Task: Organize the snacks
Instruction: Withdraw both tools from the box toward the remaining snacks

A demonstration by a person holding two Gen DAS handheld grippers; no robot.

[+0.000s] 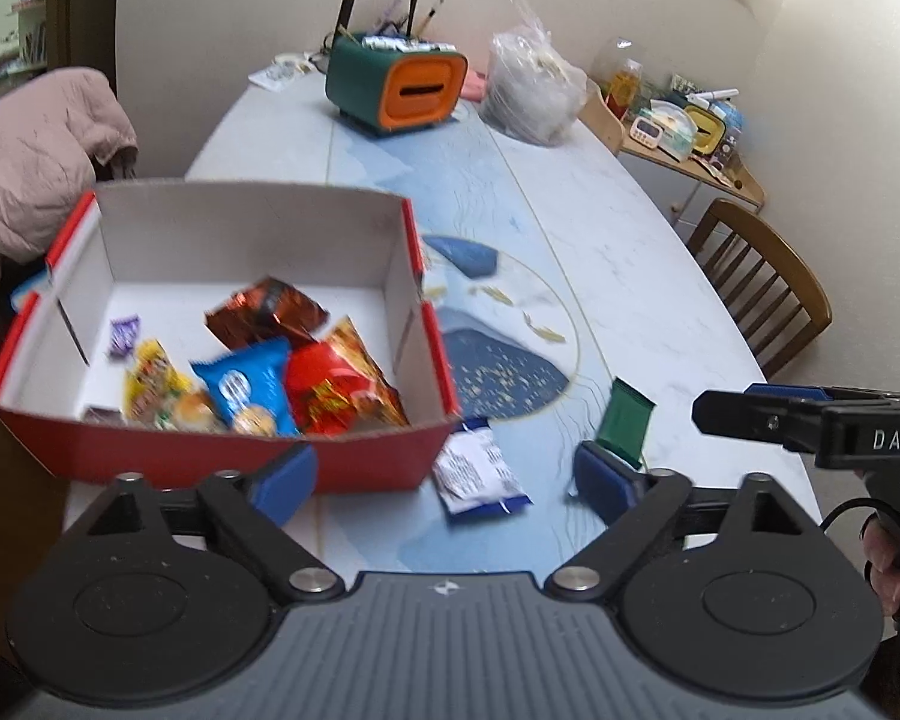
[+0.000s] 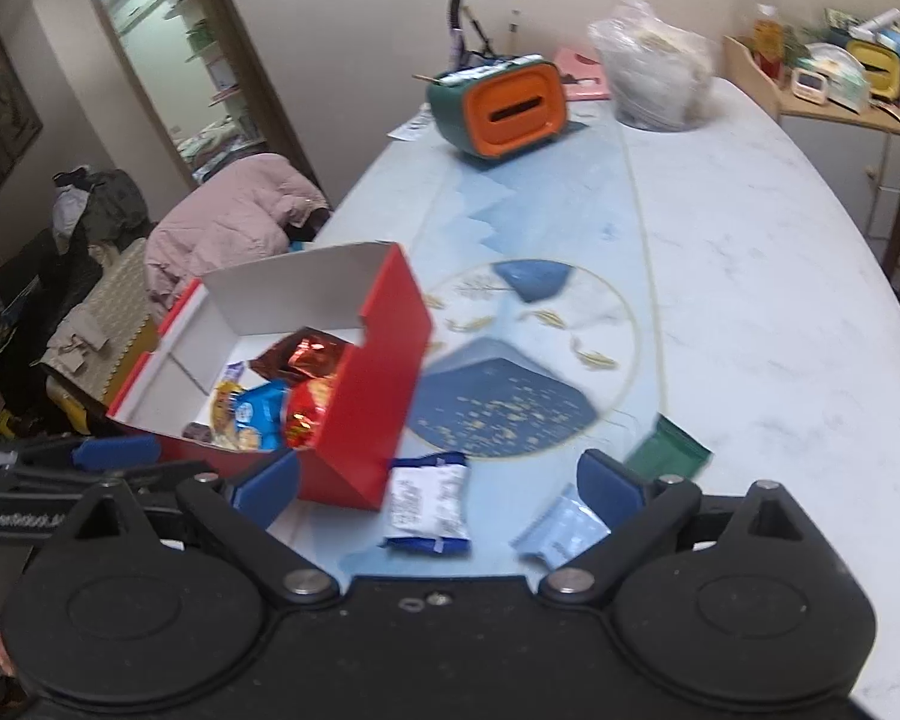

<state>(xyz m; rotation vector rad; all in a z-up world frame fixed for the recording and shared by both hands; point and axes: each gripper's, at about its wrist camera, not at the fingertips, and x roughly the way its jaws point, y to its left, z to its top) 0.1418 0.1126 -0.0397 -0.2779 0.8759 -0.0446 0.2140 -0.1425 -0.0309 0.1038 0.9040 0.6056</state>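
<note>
Left tool point(image 1: 444, 477) spread; white-blue packet point(image 1: 480, 474) between fingers.

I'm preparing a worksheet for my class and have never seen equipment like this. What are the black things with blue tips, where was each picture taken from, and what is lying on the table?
They are two hand-held grippers, each carrying its own camera. The left gripper and right gripper are both open and hold nothing. On the table stands a red box containing snacks. Outside it lie a blue-and-white packet, a green packet and a pale blue packet.
</note>
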